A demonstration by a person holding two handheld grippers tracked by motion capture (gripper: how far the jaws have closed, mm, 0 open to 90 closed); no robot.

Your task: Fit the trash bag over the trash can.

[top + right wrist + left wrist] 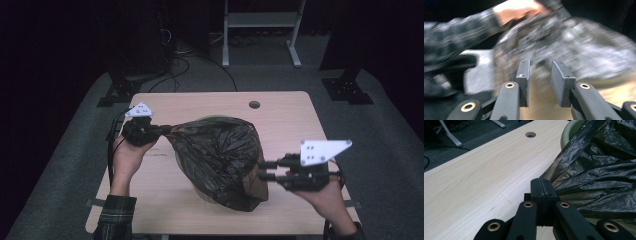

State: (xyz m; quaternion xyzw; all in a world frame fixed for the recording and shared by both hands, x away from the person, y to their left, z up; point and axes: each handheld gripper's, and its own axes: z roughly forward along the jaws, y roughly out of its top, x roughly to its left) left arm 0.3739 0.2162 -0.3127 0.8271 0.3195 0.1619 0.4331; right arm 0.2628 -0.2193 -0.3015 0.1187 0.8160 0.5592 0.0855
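We see our left gripper [161, 131] pinching a twisted corner of the crinkled, glossy black plastic bag [220, 155], which drapes over a pale round bin [569, 132] between both grippers. Our right gripper [262, 170] stands spread beside the bag.

Bag [217, 155]: glossy crinkled black plastic film; table [280, 112]: smooth matt pale wood
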